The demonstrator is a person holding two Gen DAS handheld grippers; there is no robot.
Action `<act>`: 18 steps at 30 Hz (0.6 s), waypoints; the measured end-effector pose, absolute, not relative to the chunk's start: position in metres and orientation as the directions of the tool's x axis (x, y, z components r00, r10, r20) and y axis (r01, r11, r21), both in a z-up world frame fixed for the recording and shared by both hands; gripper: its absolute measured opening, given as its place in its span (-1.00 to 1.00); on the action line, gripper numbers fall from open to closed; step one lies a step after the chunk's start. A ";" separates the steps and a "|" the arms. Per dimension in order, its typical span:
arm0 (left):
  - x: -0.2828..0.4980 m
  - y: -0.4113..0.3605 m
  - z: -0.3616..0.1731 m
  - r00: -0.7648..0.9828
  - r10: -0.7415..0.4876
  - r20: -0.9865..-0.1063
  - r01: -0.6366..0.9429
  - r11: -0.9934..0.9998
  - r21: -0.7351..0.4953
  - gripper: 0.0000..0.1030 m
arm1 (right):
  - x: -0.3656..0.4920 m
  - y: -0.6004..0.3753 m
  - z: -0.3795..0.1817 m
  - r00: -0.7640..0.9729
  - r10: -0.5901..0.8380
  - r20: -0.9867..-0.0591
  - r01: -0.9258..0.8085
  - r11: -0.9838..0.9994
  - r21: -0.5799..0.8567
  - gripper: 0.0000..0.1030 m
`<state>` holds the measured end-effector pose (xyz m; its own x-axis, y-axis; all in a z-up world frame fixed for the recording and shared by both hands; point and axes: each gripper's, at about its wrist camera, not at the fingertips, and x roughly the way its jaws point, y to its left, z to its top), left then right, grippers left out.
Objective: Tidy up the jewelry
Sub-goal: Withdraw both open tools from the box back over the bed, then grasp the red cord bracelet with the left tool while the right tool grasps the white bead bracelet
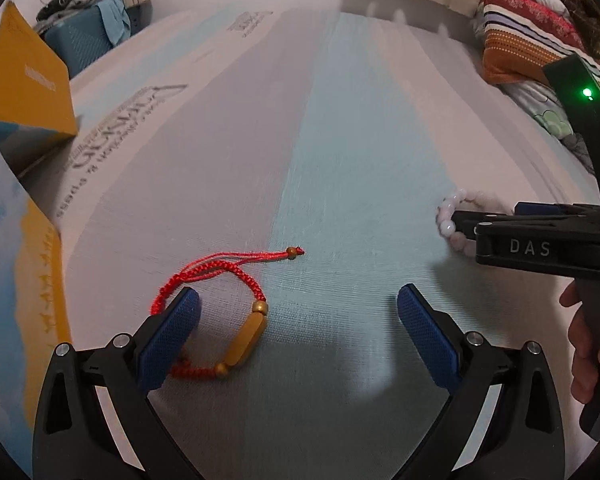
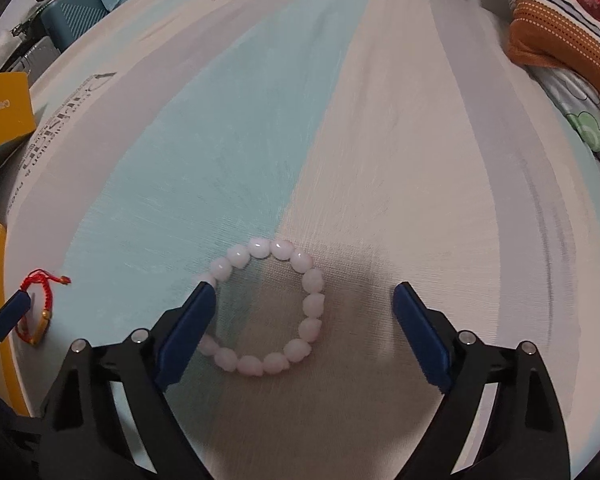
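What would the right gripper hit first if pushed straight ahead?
Probably the white round-bead bracelet: the open right gripper already has its left finger over the loop. Beyond lies bare striped bedsheet; depth unclear.

- The cord bracelet (image 1: 236, 320) lies flat on the bed (image 1: 340, 160).
- The bead bracelet (image 2: 268, 308) lies on the bed too, well off to the right of the cord bracelet.
- The left gripper (image 1: 298, 334) is over the cord bracelet. Its left finger (image 1: 168, 336) sits inside the loop, and the long bead is between the two fingers.
- The right gripper (image 2: 304, 334) is over the bead bracelet. Its left finger (image 2: 186, 334) covers the left edge of the ring, and most of the ring is between the fingers.
- A box (image 1: 28, 88) stands at the left edge of the bed.
- A pillow (image 1: 532, 44) lies at the far right.
- A suitcase (image 2: 76, 12) stands behind the bed, far left.
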<state>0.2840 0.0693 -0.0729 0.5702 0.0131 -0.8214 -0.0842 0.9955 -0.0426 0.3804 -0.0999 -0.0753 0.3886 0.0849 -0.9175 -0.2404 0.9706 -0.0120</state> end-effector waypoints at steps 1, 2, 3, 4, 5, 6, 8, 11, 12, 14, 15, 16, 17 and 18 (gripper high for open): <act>0.284 0.070 -0.074 0.567 0.011 -0.823 -0.087 0.995 -0.047 0.83 | 0.380 -0.101 -0.076 0.389 0.086 -0.917 -0.241 0.970 -0.012 0.58; 0.284 0.071 -0.075 0.566 0.012 -0.825 -0.091 0.995 -0.048 0.80 | 0.380 -0.101 -0.077 0.390 0.087 -0.917 -0.243 0.970 -0.011 0.54; 0.284 0.071 -0.075 0.567 0.012 -0.823 -0.089 0.995 -0.047 0.75 | 0.380 -0.101 -0.077 0.390 0.090 -0.916 -0.247 0.969 -0.010 0.46; 0.285 0.071 -0.075 0.567 0.010 -0.823 -0.086 0.995 -0.047 0.65 | 0.380 -0.100 -0.076 0.389 0.094 -0.916 -0.250 0.968 -0.008 0.43; 0.285 0.072 -0.075 0.565 0.010 -0.825 -0.086 0.995 -0.047 0.61 | 0.379 -0.099 -0.076 0.388 0.096 -0.917 -0.254 0.967 -0.006 0.34; 0.285 0.073 -0.075 0.564 0.011 -0.826 -0.089 0.995 -0.048 0.54 | 0.379 -0.098 -0.076 0.388 0.096 -0.917 -0.256 0.967 -0.007 0.25; 0.283 0.073 -0.076 0.560 0.010 -0.828 -0.091 0.995 -0.050 0.39 | 0.378 -0.096 -0.075 0.390 0.095 -0.916 -0.262 0.965 -0.012 0.08; 0.281 0.078 -0.075 0.553 0.011 -0.833 -0.106 0.993 -0.058 0.11 | 0.376 -0.095 -0.074 0.387 0.094 -0.917 -0.272 0.962 -0.016 -0.20; 0.281 0.079 -0.075 0.549 0.010 -0.836 -0.112 0.992 -0.062 -0.01 | 0.375 -0.095 -0.073 0.387 0.094 -0.917 -0.273 0.962 -0.017 -0.31; 0.280 0.081 -0.074 0.545 0.001 -0.838 -0.117 0.990 -0.074 -0.25 | 0.373 -0.095 -0.072 0.389 0.093 -0.917 -0.276 0.961 -0.020 -0.49; 0.279 0.082 -0.074 0.542 0.007 -0.840 -0.123 0.990 -0.071 -0.39 | 0.373 -0.094 -0.072 0.392 0.092 -0.915 -0.277 0.961 -0.022 -0.62; 0.277 0.083 -0.074 0.541 0.011 -0.841 -0.128 0.989 -0.070 -0.59 | 0.372 -0.095 -0.072 0.396 0.091 -0.914 -0.276 0.961 -0.024 -0.68; 0.276 0.084 -0.073 0.539 0.009 -0.842 -0.132 0.988 -0.074 -0.69 | 0.371 -0.095 -0.072 0.398 0.092 -0.913 -0.277 0.961 -0.023 -0.77; 0.275 0.085 -0.073 0.537 0.004 -0.844 -0.134 0.988 -0.081 -0.82 | 0.371 -0.096 -0.072 0.398 0.095 -0.912 -0.277 0.961 -0.021 -0.82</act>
<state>0.2755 0.0846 -0.0730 0.5366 0.0040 -0.8438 -0.1341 0.9877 -0.0806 0.3708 -0.0958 -0.0719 0.3983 0.0952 -0.9123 -0.2767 0.9607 -0.0205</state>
